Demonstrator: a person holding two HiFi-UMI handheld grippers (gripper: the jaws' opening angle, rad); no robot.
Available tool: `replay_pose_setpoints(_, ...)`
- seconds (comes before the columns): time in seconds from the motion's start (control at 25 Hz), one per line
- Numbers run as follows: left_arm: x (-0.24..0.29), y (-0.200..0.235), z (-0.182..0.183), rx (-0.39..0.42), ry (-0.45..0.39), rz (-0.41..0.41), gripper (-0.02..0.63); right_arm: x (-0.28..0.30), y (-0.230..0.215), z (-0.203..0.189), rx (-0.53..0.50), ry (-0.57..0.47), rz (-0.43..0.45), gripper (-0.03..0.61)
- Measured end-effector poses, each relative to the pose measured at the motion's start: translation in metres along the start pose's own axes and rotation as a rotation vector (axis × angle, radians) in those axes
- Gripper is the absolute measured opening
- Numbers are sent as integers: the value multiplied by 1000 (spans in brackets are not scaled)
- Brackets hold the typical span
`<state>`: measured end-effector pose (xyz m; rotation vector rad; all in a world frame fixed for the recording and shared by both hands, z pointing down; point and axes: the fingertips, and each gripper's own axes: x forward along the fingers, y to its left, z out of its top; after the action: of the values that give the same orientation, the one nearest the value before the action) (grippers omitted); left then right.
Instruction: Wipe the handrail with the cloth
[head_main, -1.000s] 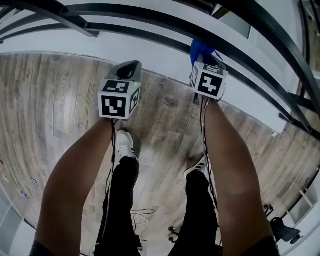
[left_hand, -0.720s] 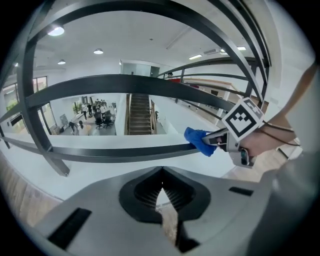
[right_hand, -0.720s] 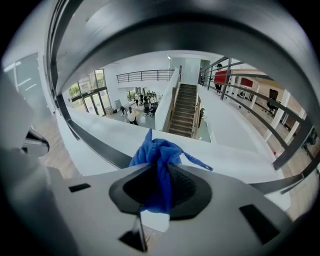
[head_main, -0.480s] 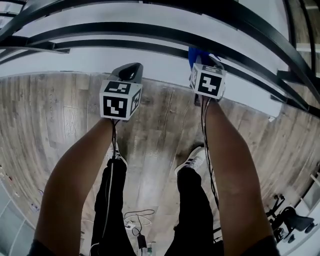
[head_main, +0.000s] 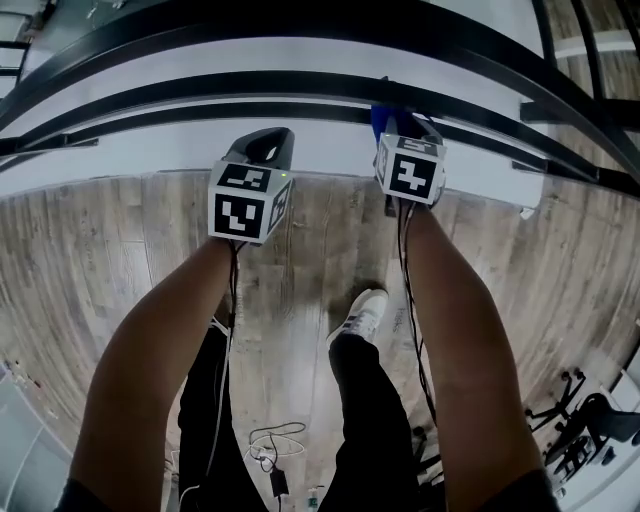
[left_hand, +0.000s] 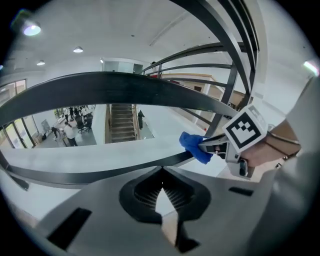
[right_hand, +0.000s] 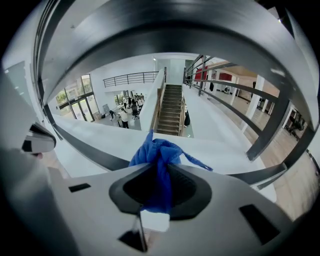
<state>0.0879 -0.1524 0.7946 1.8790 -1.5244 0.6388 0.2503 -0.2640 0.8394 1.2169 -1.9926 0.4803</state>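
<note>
The left gripper (left_hand: 161, 175), jaws closed on nothing, has a low rail (left_hand: 75, 176) crossing just past its tips. Above that rail an open gap runs up to the thick handrail (left_hand: 100, 87). Left of the jaws this gap is free. To their right, the right gripper (left_hand: 206, 146) and its cloth (left_hand: 193, 146), pressed to the low rail, block it. At the right gripper's jaws the clamped cloth fills the front and the handrail arches overhead. A post (right_hand: 272, 127) bars the right, and the gap between the rails ahead is open.
</note>
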Motion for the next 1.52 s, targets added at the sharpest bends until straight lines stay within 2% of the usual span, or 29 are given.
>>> replay_pose_setpoints(0.2,25,-48,14,27,11,-13,5,-12,-72,-13,18,23,-42,80)
replay_pose_setpoints(0.56,71,-125,41,13,13,1,5,-33,-204,-33,38,25,-118,80)
replay_pose_setpoints(0.76,92,-180,58,22,2,-39,5,-42,-274,-47,43,41,-156,80)
replay_pose_setpoints(1.0,112,-226,76,18,-24,-90,5,-47,-332,-56,67,39,-225,80)
replay_pose_setpoints(1.16,116,-243,83,24,-34,-120,5,-51,-357,-64,76,82,-276,80)
replay_pose_setpoints(1.36,108,-237,90,-4,-51,-105,5,-52,-365,-66,48,170,-272,80)
replay_pose_setpoints(1.52,80,-221,93,-62,-62,-82,5,-76,-342,-48,71,83,-260,80)
